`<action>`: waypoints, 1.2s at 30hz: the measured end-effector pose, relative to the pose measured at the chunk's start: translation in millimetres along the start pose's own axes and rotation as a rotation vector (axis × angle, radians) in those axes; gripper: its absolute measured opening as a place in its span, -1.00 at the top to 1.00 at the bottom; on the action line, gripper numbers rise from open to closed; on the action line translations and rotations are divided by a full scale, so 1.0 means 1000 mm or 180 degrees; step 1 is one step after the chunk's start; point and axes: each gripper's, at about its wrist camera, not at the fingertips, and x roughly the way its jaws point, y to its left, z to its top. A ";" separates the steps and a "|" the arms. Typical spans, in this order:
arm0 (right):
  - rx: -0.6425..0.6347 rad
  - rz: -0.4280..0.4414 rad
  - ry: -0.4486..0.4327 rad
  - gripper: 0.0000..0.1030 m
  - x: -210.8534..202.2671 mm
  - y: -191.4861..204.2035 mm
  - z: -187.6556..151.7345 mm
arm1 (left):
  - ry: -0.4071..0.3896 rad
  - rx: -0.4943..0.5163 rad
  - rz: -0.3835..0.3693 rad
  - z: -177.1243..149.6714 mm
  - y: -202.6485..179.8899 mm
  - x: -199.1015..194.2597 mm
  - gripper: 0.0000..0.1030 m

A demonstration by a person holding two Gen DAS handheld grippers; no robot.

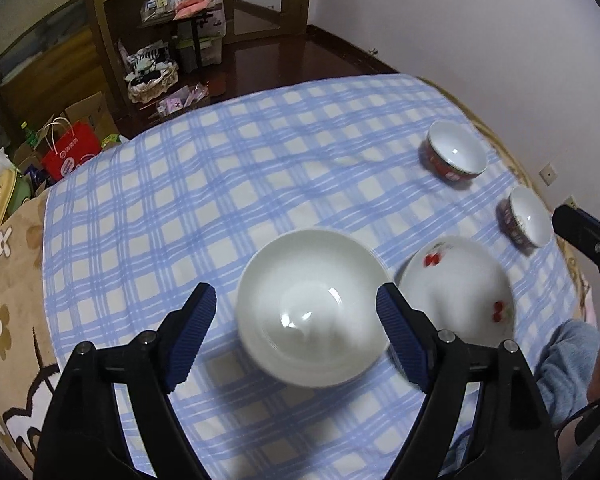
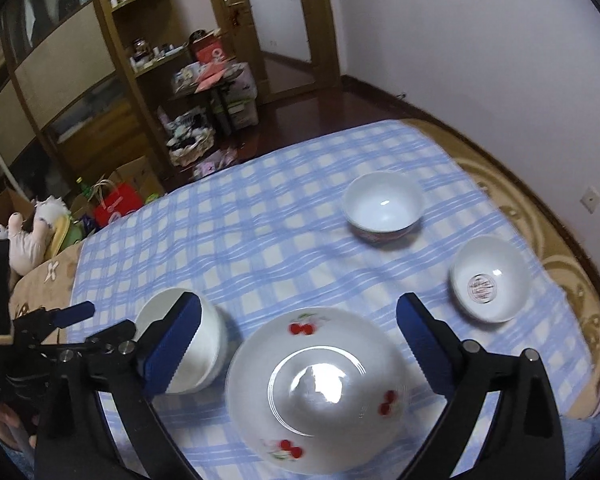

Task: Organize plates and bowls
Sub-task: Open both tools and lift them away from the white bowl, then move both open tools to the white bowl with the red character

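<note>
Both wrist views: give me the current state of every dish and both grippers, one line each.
plain white bowl: upright, empty, on the cloth, not gripped.
cherry plate: flat on the cloth, empty, beside the plain white bowl, not gripped.
red-banded bowl: upright, empty, standing apart.
small stamped bowl: upright, empty, standing apart.
left gripper: fingers open, holding nothing.
right gripper: fingers wide open, holding nothing.

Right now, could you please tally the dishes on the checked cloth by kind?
Plain white bowl: 1
Cherry-print dish: 1
Red-banded bowl: 1
Small bowl with a stamp inside: 1
Total: 4
</note>
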 end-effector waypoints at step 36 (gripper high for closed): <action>0.0544 -0.0495 -0.0044 -0.96 0.009 -0.201 0.028 | 0.0021 0.0740 -0.0573 0.077 -0.238 0.080 -0.58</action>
